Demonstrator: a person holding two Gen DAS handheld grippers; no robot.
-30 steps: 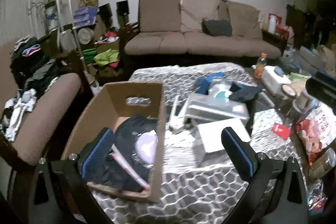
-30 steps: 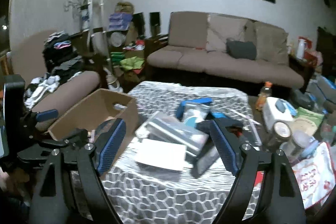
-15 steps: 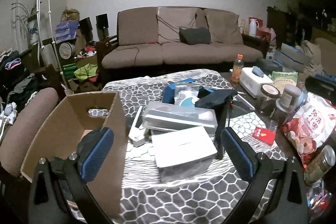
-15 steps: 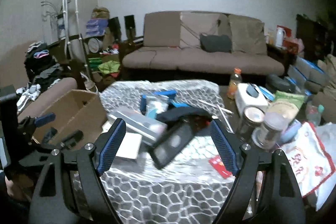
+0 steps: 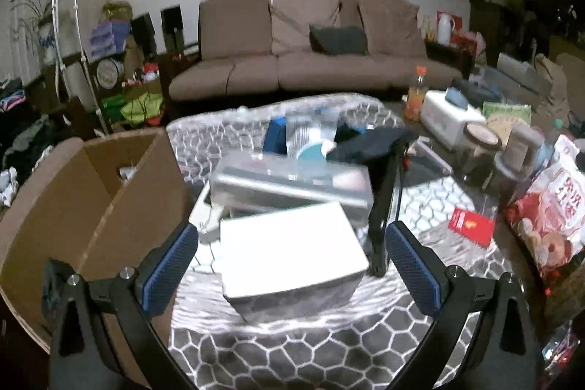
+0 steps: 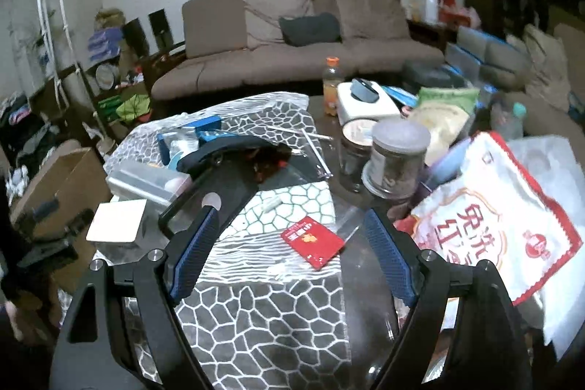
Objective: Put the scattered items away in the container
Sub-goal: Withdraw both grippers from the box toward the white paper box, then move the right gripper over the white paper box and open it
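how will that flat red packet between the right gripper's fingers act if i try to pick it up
The red packet looks thin and flat on the patterned cloth, so the right gripper, open, may struggle to get under an edge. It is probably light and bendy. Pushing may slide it or wrinkle the cloth.
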